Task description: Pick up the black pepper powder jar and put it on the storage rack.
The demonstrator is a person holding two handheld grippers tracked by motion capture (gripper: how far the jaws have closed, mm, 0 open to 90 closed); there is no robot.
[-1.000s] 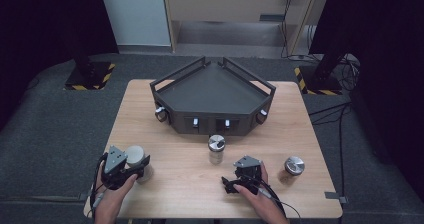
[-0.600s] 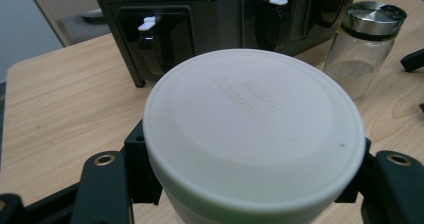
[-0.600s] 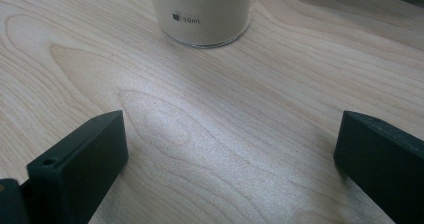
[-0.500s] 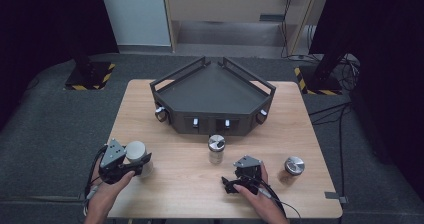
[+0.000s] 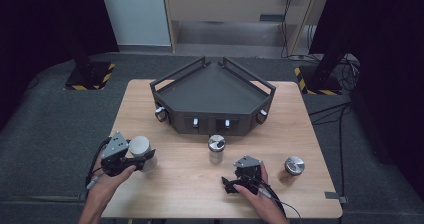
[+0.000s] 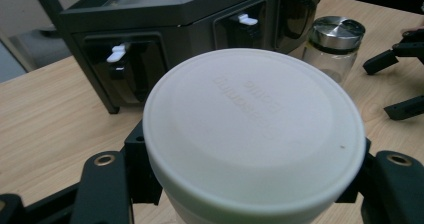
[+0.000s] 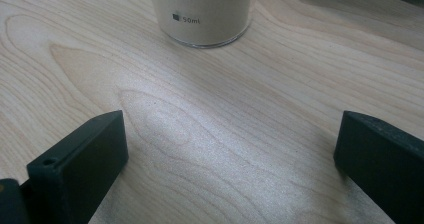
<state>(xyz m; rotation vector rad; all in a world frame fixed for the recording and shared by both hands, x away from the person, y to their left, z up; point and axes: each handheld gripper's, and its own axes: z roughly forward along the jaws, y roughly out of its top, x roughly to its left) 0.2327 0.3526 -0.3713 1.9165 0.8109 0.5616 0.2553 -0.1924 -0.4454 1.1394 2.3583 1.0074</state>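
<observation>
My left gripper is shut on a jar with a white lid, held just above the table's front left part. In the left gripper view the white lid sits between the two black jaws. A glass jar with a metal lid stands at the table's middle, in front of the dark angular tray. My right gripper rests low at the front, right of centre, open with bare wood between its jaws. Ahead of it stands the base of a jar of beige powder.
A second metal-lidded jar stands at the front right, beside the right hand. The tray's front wall carries small white latches. Bare wooden table lies between the tray and the front edge. Cables trail from both grippers.
My left gripper has risen a little and drifted away from the front edge with the white-lidded jar in it. The right gripper has stayed put.
</observation>
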